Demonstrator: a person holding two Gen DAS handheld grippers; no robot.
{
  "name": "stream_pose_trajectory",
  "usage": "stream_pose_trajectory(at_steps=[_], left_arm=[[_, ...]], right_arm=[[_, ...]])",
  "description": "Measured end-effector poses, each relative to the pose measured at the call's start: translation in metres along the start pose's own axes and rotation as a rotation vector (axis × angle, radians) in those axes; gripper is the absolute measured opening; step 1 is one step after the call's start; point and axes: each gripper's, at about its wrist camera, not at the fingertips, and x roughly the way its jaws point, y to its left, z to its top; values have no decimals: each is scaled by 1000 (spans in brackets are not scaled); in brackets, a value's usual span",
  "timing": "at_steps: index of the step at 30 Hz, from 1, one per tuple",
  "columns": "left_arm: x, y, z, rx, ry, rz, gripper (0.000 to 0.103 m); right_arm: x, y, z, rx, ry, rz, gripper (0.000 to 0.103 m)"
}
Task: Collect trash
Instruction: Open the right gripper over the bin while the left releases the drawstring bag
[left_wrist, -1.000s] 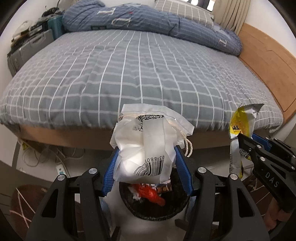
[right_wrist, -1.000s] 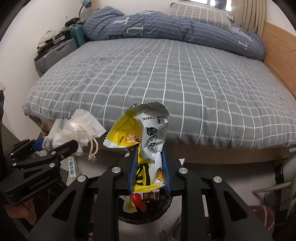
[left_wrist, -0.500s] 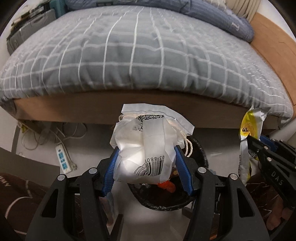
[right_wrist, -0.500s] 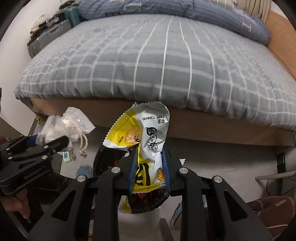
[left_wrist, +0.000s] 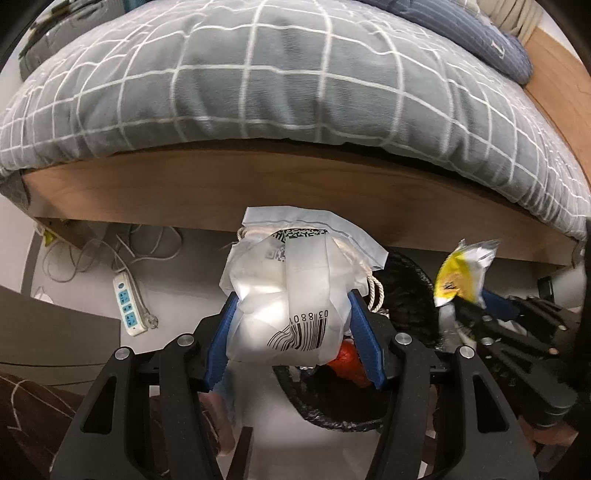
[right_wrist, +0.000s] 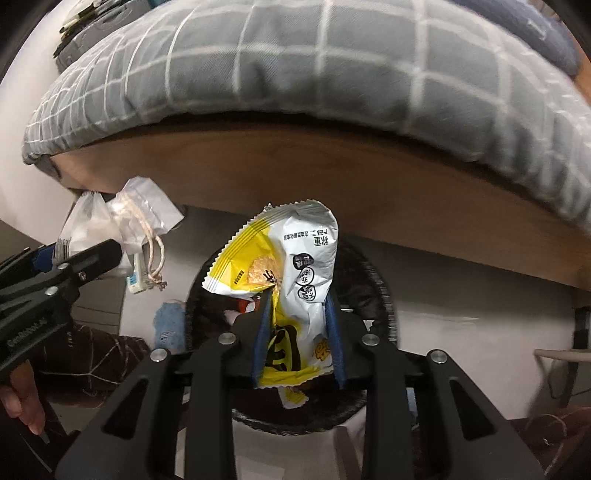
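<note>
Round black-lined trash bin on the floor by the bed already holds scraps (red one visible). Left gripper clamps a crumpled white plastic bag with barcode over the rim. Right gripper jaws are opening around a yellow-white snack wrapper above the bin. Both drops remain.

White plastic bag hides most of the black bin behind it; a red scrap peeks out at 5 o'clock. Yellow wrapper at 3 o'clock is motion-blurred, its print unreadable there
</note>
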Motion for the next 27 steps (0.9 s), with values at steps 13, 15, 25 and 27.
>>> stream_pose_trajectory(at_steps=[13, 15, 25, 27], left_arm=[[8, 24, -4, -17, 1, 42, 57], [9, 24, -4, -11, 1, 47, 57], [9, 1, 5, 18, -6, 47, 57], [9, -6, 7, 24, -10, 39, 57]], right_arm=[[20, 16, 2, -33, 4, 7, 61], [23, 15, 0, -36, 0, 2, 67], [6, -3, -7, 7, -34, -36, 90], [1, -12, -8, 34, -39, -50, 92]])
